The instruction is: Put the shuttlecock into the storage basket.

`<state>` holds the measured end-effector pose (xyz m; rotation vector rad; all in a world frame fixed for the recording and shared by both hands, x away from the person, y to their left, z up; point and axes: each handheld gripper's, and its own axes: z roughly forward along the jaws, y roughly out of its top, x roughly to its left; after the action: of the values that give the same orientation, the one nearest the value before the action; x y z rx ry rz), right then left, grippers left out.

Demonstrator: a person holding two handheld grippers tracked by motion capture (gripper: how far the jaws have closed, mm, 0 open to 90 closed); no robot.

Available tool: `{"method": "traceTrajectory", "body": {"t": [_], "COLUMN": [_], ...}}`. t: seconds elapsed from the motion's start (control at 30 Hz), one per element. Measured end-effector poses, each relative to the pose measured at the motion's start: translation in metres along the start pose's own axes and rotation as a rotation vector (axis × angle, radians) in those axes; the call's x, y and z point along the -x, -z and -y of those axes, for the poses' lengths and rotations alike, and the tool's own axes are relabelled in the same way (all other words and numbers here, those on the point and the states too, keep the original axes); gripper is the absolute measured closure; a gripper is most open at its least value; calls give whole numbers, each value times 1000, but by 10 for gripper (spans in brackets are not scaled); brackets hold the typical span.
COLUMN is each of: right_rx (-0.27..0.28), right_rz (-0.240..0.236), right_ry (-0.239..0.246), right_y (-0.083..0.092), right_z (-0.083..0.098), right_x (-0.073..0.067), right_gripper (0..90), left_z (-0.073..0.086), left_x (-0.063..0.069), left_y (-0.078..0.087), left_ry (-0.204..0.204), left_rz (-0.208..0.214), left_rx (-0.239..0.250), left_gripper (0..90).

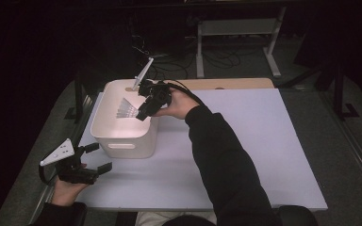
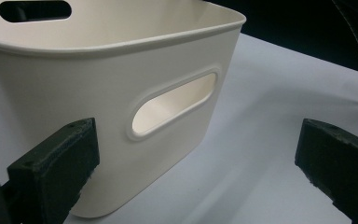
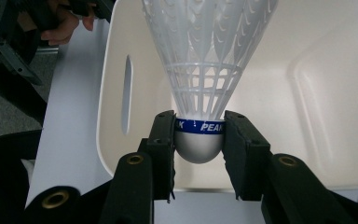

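Holding a white shuttlecock (image 3: 205, 70) by its rounded cork base, the right claw (image 1: 143, 112) hung over the open top of the white bin (image 1: 122, 141), which stood toward the far left corner of the bench (image 1: 245, 155). In the right gripper view the two black jaws pinched the cork from either side, right at the blue band, with the plastic skirt fanning out away from the claw and over the bin's bare floor. In the high view the shuttlecock (image 1: 126, 109) sat inside the outline of the rim, apparently above the floor and not resting on it, though how high could not be told.

The step in hand looked to be the placing: the carry seemed done and the release had not yet come. The next move probably called for lowering the claw a little deeper between the walls, keeping clear of the rim, then parting the jaws so the shuttlecock dropped inside.

The left claw (image 1: 96, 157) rested near the left end of the bench's near edge, just beside the bin's near wall but apart from it. Its jaws stood wide apart and gripped nothing; in the left gripper view the bin's handle slot (image 2: 175, 105) lay between them
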<state>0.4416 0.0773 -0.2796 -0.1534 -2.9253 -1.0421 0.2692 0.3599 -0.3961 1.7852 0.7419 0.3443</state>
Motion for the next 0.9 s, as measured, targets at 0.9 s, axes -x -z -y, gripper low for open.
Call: {"method": "traceTrajectory", "body": {"t": [0.9], "right_rx": [-34], "right_rz": [-43], "right_ry": [12], "right_y": [-28], "right_z": [2], "right_x": [-6], "right_gripper": [640], "left_z": [0], "left_x": [0], "left_y": [0], "left_ry": [0], "left_rz": [0], "left_rx": [0], "left_gripper": [0]}}
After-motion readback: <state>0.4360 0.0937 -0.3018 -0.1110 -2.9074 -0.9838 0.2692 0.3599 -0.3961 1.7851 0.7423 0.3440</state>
